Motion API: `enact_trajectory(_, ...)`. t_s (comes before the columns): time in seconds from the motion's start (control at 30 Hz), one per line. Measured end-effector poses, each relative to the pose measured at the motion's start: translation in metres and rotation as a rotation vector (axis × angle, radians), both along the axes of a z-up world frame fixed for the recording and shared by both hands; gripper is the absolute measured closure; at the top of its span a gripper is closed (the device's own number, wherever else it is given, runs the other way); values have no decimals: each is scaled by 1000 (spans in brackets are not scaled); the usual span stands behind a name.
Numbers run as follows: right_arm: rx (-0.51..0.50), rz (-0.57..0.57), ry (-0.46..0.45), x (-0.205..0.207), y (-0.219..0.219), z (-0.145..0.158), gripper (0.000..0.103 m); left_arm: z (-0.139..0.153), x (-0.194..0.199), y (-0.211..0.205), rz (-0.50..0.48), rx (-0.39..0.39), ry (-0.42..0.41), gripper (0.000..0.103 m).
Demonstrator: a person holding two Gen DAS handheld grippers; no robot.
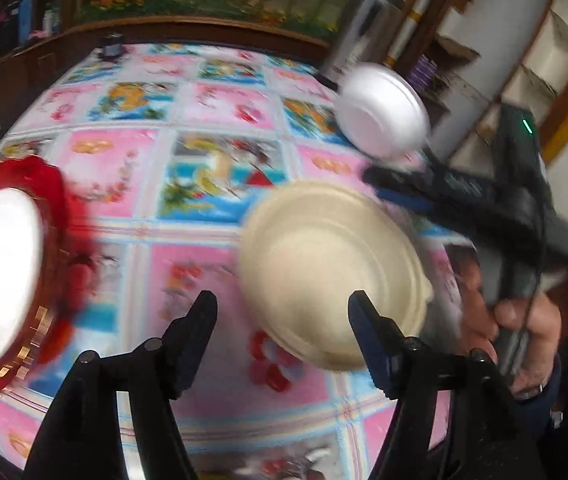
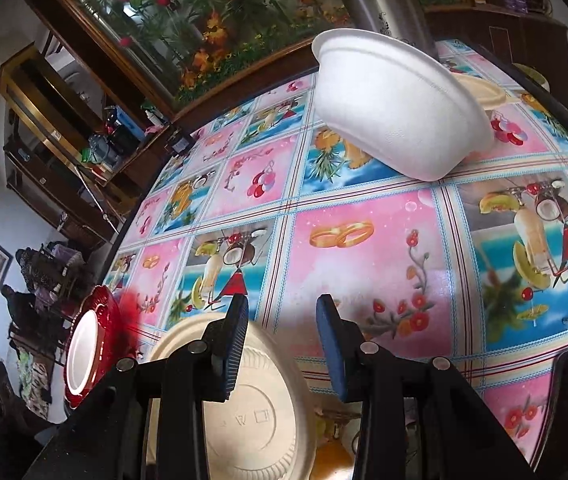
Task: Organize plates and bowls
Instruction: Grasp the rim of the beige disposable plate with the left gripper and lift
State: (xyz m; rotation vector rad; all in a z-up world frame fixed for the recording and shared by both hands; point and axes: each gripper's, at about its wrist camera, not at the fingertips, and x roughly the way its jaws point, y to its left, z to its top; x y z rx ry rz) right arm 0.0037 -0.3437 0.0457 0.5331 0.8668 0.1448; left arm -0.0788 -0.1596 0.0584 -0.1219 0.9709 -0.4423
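A cream plate [image 1: 323,256] lies on the patterned tablecloth [image 1: 204,92]. My left gripper [image 1: 282,300] hovers open at its near rim, pads off it. At the left a red plate [image 1: 64,200] holds a white plate [image 1: 0,272]. A white foam bowl [image 1: 383,112] sits tilted at the far right. My right gripper [image 1: 375,184] reaches in from the right, between bowl and cream plate. In the right wrist view that gripper [image 2: 282,308] is open over bare cloth, with the cream plate [image 2: 260,408] under its left finger. The tilted bowl [image 2: 395,108] is far ahead and the red plate [image 2: 104,312] at the left.
A person's hand [image 1: 523,320] holds the right gripper. Another cream dish [image 2: 483,92] lies behind the white bowl. A dark small object [image 1: 112,48] stands at the table's far edge. A flower-picture cabinet [image 2: 204,20] backs the table, and shelves [image 2: 64,120] stand to one side.
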Motion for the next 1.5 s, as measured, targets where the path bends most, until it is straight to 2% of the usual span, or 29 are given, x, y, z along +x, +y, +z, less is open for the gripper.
enact_trajectory(0.1,23,-11,2,-2,-5,1,64,1,17,4,35,-2,-10,36)
enact_trajectory(0.17,52,-6,12,-3,-7,0,64,-2,29,-2,24,7,-9,37)
enact_trajectory(0.2,66,2,15,-3,-7,-1,64,-6,37,-6,21,12,-1,50)
enact_trajectory(0.23,74,5,17,-4,-7,-2,64,-11,43,-9,22,20,18,69)
enact_trajectory(0.27,73,3,17,-5,-8,-1,64,-14,45,-10,14,18,32,77)
enact_trajectory(0.3,66,1,15,-8,-8,-1,64,-18,46,-13,6,13,43,85)
enact_trajectory(0.4,43,-3,-1,-20,-10,2,64,-23,40,-15,-2,21,49,92)
enact_trajectory(0.77,45,56,19,-97,-18,11,64,-21,8,0,47,25,12,92)
enact_trajectory(0.97,115,165,73,-120,2,3,64,-21,2,0,51,36,0,91)
enact_trajectory(1.1,98,166,98,-113,13,-11,65,-20,-3,-2,47,60,-11,91)
enact_trajectory(1.13,93,162,99,-110,14,-13,75,-20,-4,-2,50,76,-20,90)
enact_trajectory(1.37,-41,146,59,-65,32,-1,83,-11,0,10,103,139,-68,87)
enact_trajectory(1.5,-55,171,71,-31,47,1,84,-9,12,23,153,142,-65,83)
